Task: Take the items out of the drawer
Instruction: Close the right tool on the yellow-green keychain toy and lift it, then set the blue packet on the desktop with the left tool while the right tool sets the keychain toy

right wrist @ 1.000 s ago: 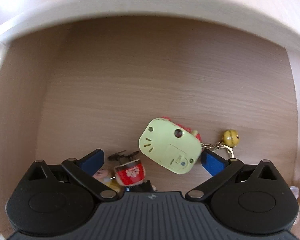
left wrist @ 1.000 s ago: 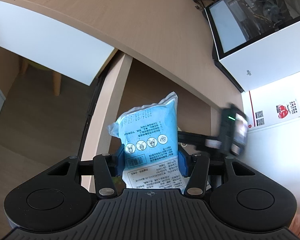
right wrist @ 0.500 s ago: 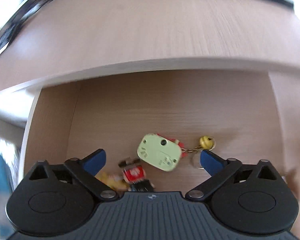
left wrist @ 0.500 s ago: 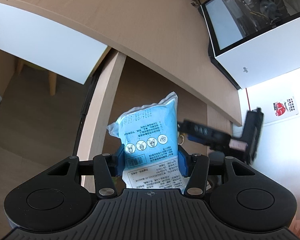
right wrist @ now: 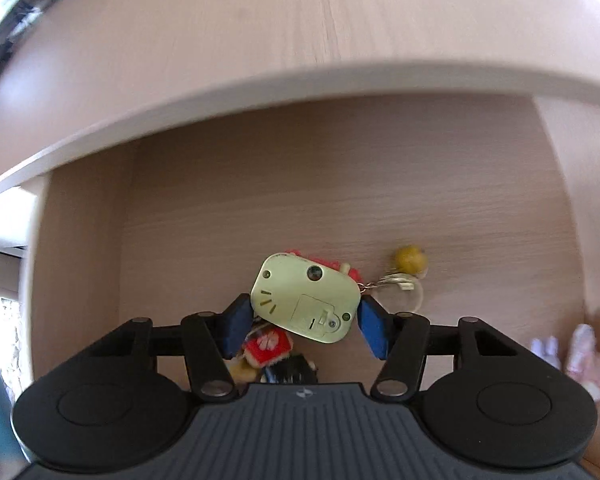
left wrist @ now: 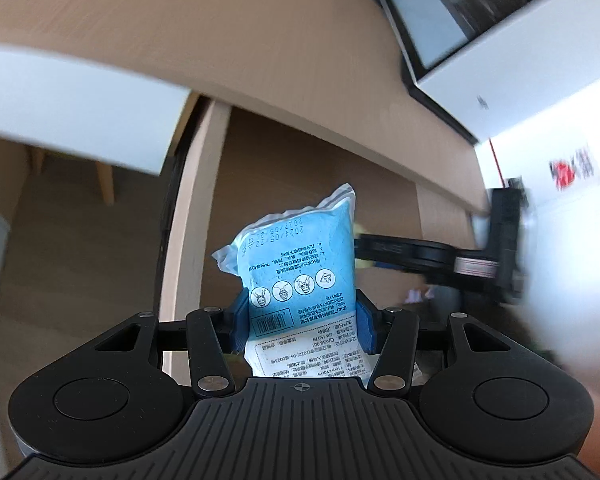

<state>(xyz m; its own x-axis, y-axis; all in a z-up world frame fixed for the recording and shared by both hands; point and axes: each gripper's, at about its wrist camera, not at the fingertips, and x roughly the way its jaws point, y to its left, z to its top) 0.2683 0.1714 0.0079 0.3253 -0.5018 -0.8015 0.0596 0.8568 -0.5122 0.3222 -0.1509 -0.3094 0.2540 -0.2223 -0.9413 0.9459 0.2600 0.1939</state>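
Both grippers at the open drawer (right wrist: pixel 340 200)

Left gripper (left wrist: pixel 302 322) clamps the blue packet (left wrist: pixel 300 276); right gripper (right wrist: pixel 305 326) – jaws just closing (pads flank it, contact unclear) – straddles the green keychain toy (right wrist: pixel 306 298).

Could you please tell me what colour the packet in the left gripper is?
Light blue packet, best in the left wrist view.

I am reading upside-down print on the blue packet (left wrist: pixel 300 276): the dates 2024/05/22 and 2027/05/21, then lower down "GB 15979" and "Q/GSB 001" beside a barcode. Its Chinese lines are staying too small for me to make out.
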